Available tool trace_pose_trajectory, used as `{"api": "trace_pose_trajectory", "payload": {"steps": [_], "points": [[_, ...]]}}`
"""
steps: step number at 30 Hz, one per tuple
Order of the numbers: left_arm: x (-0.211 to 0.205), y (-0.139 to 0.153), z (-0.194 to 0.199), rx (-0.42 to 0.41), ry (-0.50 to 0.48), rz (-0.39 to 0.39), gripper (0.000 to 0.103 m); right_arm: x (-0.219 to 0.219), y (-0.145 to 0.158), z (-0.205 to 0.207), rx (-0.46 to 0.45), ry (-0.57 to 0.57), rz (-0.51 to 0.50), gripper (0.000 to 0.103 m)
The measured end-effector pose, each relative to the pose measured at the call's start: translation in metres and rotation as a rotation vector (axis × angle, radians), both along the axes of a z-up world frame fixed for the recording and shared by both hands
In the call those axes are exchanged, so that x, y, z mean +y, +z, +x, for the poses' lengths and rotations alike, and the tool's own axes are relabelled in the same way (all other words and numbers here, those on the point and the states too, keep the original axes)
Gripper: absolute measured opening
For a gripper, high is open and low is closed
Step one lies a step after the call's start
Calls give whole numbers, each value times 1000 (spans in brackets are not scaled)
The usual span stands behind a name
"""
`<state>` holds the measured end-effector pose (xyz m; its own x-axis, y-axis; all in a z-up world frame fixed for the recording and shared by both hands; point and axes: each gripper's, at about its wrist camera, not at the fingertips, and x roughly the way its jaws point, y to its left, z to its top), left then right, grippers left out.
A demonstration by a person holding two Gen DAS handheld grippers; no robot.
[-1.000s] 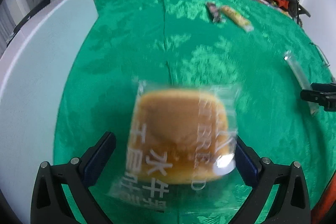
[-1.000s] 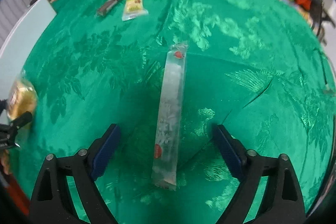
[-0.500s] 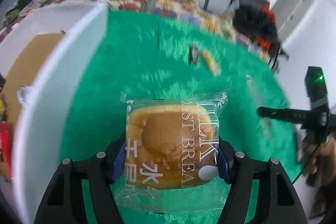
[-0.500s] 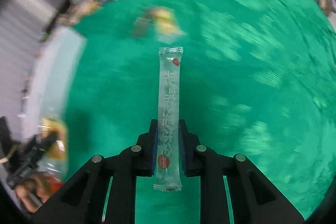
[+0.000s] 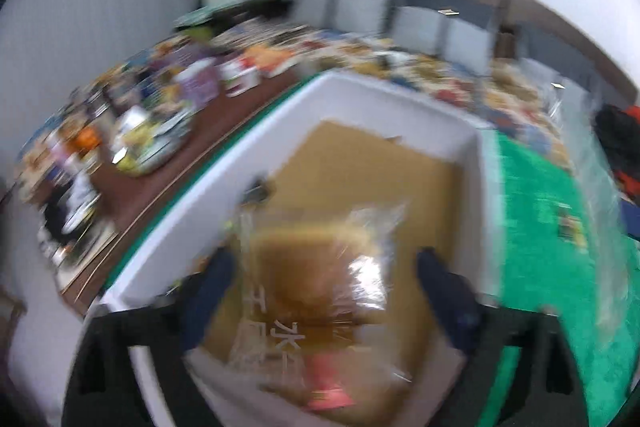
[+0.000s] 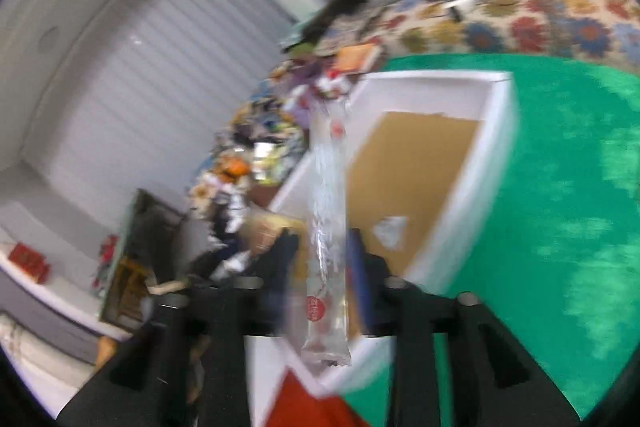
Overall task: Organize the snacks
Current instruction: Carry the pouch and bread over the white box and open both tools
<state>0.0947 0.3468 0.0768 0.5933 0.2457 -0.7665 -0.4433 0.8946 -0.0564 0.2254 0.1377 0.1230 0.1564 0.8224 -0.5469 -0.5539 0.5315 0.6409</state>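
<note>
My left gripper is shut on a wrapped toast bread and holds it over the white box with a brown cardboard floor. My right gripper is shut on a long clear stick pack with red marks, held upright over the near end of the same white box. A small clear packet lies on the box floor. Both views are blurred by motion.
The box stands on a green cloth. Red packaging sits at the box's near end. A cluttered table with many goods lies beyond the box. Grey chairs line the far wall.
Both grippers have lifted their snacks off the green cloth and swung left over the white box. The right gripper closed on the stick pack a second ago.
</note>
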Motion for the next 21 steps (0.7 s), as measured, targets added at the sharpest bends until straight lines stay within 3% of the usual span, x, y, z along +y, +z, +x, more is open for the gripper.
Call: {"api": "trace_pose_trajectory", "payload": {"steps": [3, 6, 9, 12, 13, 16, 21], "points": [[23, -22, -23, 59, 69, -4, 99, 7, -21, -13, -51, -16, -46, 76], [28, -26, -44, 26, 96, -1, 99, -21, -41, -18, -131, -60, -137, 76], [15, -18, -52, -35, 93, -15, 99, -77, -78, -21, -244, -141, -312, 76], [-14, -3, -50, -122, 10, -84, 100, -137, -121, -19, -299, -227, -502, 76], [-34, 4, -49, -152, -41, -108, 100, -171, -142, -19, -304, -275, -591, 76], [-97, 20, -42, -205, -209, -148, 103, -246, -172, -20, -288, -391, -727, 76], [-213, 19, -18, -222, -493, -157, 103, -356, -188, -29, -259, -615, -802, 76]]}}
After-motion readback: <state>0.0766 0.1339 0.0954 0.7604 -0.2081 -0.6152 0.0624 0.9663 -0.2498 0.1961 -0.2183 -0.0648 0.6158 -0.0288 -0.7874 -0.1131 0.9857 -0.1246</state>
